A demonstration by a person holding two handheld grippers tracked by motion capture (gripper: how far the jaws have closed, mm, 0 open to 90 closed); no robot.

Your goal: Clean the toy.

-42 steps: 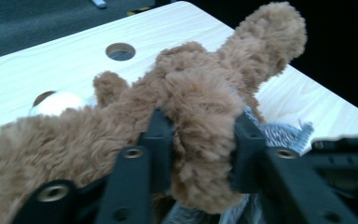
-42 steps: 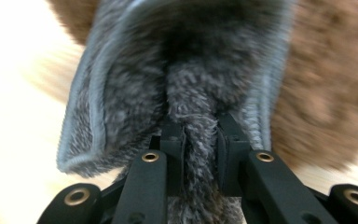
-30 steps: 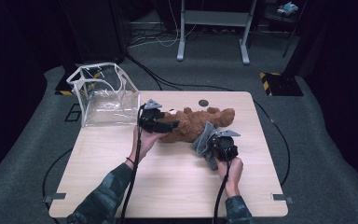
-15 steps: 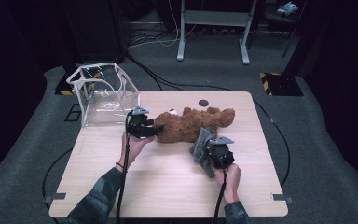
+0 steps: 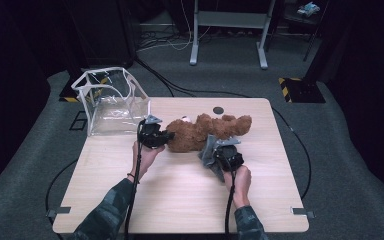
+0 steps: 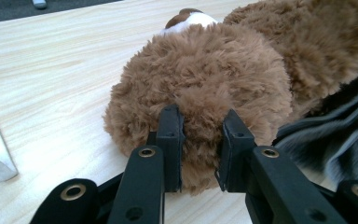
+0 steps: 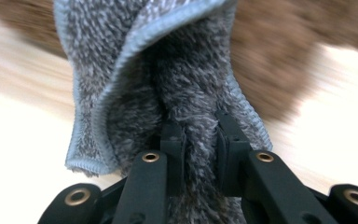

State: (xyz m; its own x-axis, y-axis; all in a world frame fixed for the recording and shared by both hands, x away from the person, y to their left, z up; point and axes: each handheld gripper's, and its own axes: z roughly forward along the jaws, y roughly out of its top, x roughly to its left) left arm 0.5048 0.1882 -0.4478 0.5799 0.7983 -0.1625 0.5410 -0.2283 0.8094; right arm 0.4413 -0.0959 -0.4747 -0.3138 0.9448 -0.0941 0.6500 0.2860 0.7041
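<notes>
Two grippers gripping | L gripper (image 6: 200,140) just closing, pinching teddy (image 6: 205,79) fur | R gripper (image 7: 199,144) clamping grey cloth (image 7: 158,60) | tip: be lifting both evenly, no tugging

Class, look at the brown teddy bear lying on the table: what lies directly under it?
The wooden table lies under the teddy bear; the grey cloth, pinched by the right gripper, sits against its near side. Whether cloth reaches beneath the bear is hidden. The left gripper has just been closing onto its fur.

Surface: pale wooden table (image 5: 180,200)
Rear left: clear plastic bag (image 5: 111,102), standing on the table
Middle: brown teddy bear (image 5: 205,131), lying flat
Beside bear: grey cloth (image 5: 209,155)
Rear: small black disc (image 5: 218,110)
</notes>
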